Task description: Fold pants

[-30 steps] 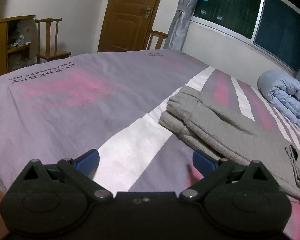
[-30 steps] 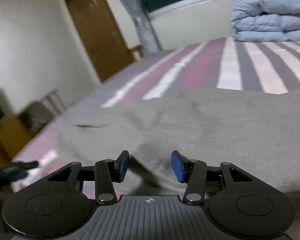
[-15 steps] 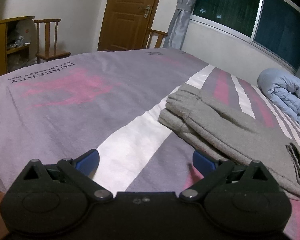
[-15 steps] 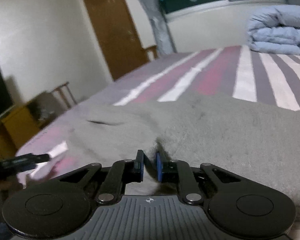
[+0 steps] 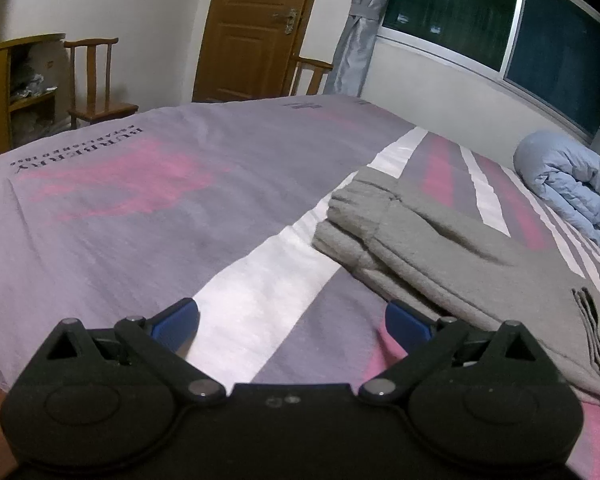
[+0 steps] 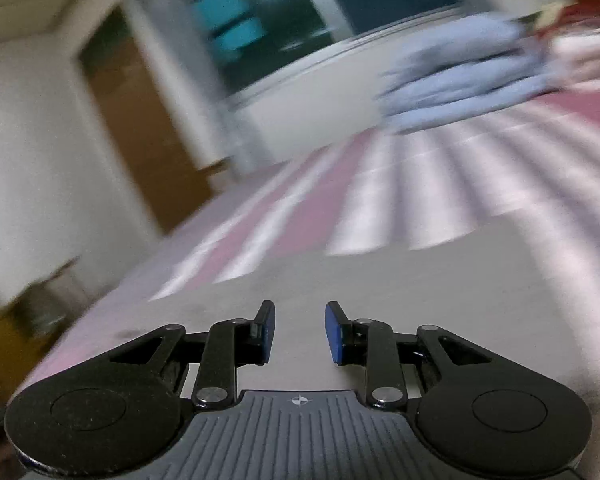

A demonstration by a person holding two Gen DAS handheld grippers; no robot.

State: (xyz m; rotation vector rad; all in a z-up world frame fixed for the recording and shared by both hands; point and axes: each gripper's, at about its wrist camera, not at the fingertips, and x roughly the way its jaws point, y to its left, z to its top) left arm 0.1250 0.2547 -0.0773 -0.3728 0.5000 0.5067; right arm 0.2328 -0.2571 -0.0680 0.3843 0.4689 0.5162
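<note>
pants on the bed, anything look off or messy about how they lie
Nothing much stands out. The grey pants lie folded flat on the striped bed sheet, layers roughly aligned. One small flap of fabric sticks up near the edge closest to the camera. The right wrist view is too blurred to add detail.

Bed point(image 5: 148, 208): lying under a grey, pink and white striped cover, filling the near room.
Door point(image 5: 256, 28): standing shut beyond the bed's far edge, brown wood.
Chair point(image 5: 98, 80): standing left of the door, against the white wall.
Shelf unit point(image 5: 16, 84): sitting left of the chair.
Curtain point(image 5: 360, 28): hanging tied, right of the door.
Window point(image 5: 500, 20): showing dark, right of the curtain, reflecting a lamp.
Duvet point(image 5: 572, 192): lying rolled, pale blue, below the window.
</note>
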